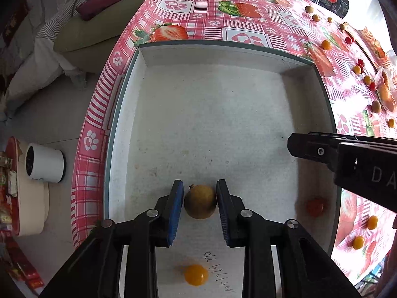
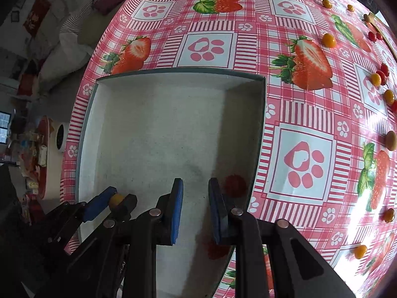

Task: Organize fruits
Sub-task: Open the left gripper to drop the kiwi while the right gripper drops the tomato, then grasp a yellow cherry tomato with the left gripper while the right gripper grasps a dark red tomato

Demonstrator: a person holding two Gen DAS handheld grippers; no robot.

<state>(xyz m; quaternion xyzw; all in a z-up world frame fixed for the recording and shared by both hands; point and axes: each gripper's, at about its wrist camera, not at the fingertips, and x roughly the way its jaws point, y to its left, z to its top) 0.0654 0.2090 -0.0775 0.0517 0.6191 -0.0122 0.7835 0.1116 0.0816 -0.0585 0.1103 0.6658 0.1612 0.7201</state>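
A shallow white box (image 1: 213,57) sits on the strawberry-print table; it also shows in the right wrist view (image 2: 173,74). My left gripper (image 1: 200,198) is shut on a brownish-yellow round fruit (image 1: 200,201) held over the box floor; the same fruit shows between its fingers in the right wrist view (image 2: 116,198). An orange fruit (image 1: 196,274) and a red fruit (image 1: 315,206) lie in the box. My right gripper (image 2: 196,193) is open and empty over the box's near right part, beside the red fruit (image 2: 235,185).
Many small orange, red and brownish fruits (image 2: 328,40) lie scattered along the table's right side (image 1: 325,44). A plastic bag with fruit (image 1: 385,89) lies at the far right. The table edge drops at left to a floor with a white cylinder (image 1: 46,164).
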